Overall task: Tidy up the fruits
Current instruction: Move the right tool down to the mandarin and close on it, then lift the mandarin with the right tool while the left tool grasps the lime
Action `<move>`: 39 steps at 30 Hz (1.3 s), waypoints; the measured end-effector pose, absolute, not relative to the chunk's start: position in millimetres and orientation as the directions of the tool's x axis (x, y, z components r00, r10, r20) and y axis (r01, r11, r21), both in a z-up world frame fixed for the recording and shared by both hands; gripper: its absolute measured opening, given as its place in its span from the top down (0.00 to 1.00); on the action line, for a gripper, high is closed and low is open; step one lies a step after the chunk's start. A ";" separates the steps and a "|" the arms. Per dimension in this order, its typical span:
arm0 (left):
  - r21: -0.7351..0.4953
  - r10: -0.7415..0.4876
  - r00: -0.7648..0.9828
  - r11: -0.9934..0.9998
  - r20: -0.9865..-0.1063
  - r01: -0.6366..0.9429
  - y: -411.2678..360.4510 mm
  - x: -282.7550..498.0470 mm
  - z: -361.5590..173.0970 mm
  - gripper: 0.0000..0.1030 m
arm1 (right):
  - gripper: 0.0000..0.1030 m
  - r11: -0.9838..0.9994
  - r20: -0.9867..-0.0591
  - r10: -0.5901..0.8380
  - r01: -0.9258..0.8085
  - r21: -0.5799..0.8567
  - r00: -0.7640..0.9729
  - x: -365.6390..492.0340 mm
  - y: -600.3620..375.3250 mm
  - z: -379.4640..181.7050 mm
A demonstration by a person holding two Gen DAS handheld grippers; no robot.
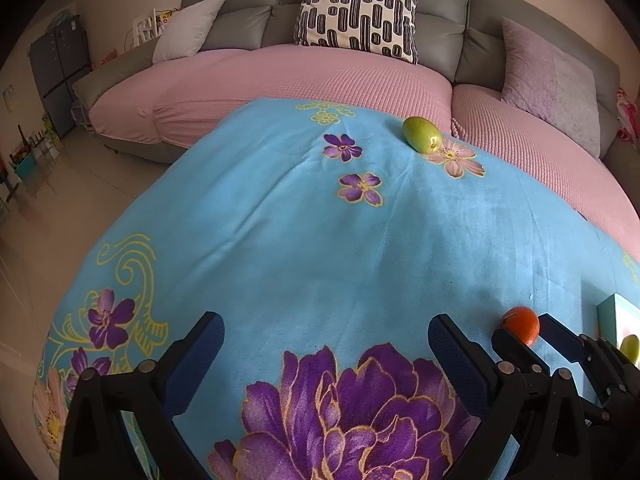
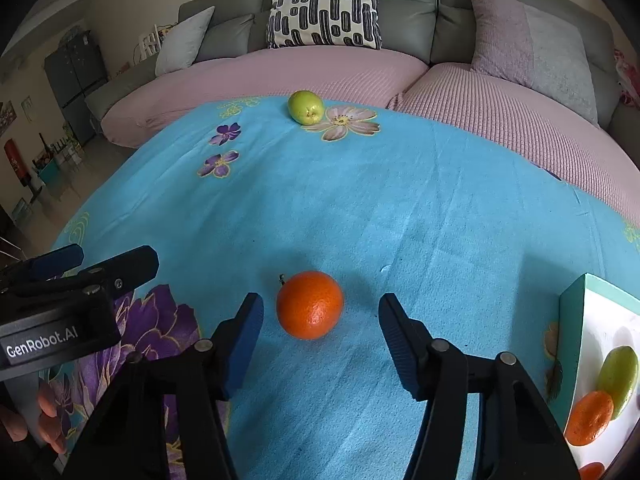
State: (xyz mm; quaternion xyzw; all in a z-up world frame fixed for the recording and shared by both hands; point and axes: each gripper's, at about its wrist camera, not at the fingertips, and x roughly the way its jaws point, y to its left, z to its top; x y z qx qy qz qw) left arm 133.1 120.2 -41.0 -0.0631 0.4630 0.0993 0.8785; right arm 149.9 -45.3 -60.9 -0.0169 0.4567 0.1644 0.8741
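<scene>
Blue floral blanket (image 2: 400,200), orange (image 2: 310,305) between unclenched right tool (image 2: 320,320) pads, untouched, left tool (image 1: 326,344) released, empty

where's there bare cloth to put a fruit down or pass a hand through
Widest free patch: the blue cloth between the green fruit at the sofa edge and the orange. Also free: the purple flower print between the open left gripper fingers. Crowded: around the orange inside the open right gripper, and by the box holding fruit.
</scene>
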 end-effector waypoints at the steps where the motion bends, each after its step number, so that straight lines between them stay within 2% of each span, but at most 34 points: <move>1: -0.019 0.114 0.552 0.973 -0.826 -0.230 119.9 133.2 -40.9 0.00 | 0.47 0.946 -0.805 0.269 -0.300 0.120 0.528 150.9 -45.0 -61.8; 8: -0.017 0.109 0.551 0.976 -0.827 -0.218 114.7 135.2 -40.2 0.00 | 0.57 0.947 -0.803 0.275 -0.294 0.130 0.529 151.6 -47.9 -61.2; 10: -0.017 0.106 0.551 0.977 -0.828 -0.214 112.8 135.9 -39.9 0.00 | 0.65 0.944 -0.798 0.288 -0.297 0.143 0.530 151.2 -50.1 -58.6; 31: -0.030 0.063 0.578 0.988 -0.814 -0.151 84.6 138.2 -31.3 0.00 | 0.65 0.962 -0.770 0.241 -0.250 0.110 0.591 146.4 -86.1 -28.6; 37: -0.103 -0.049 0.580 0.993 -0.813 -0.062 65.8 154.8 -28.6 0.00 | 0.65 0.977 -0.748 0.207 -0.168 0.129 0.631 146.4 -126.4 -13.8; 39: -0.093 -0.062 0.576 0.995 -0.815 -0.025 58.2 165.7 -27.0 0.00 | 0.65 0.981 -0.740 0.195 -0.140 0.137 0.643 146.3 -139.4 -8.2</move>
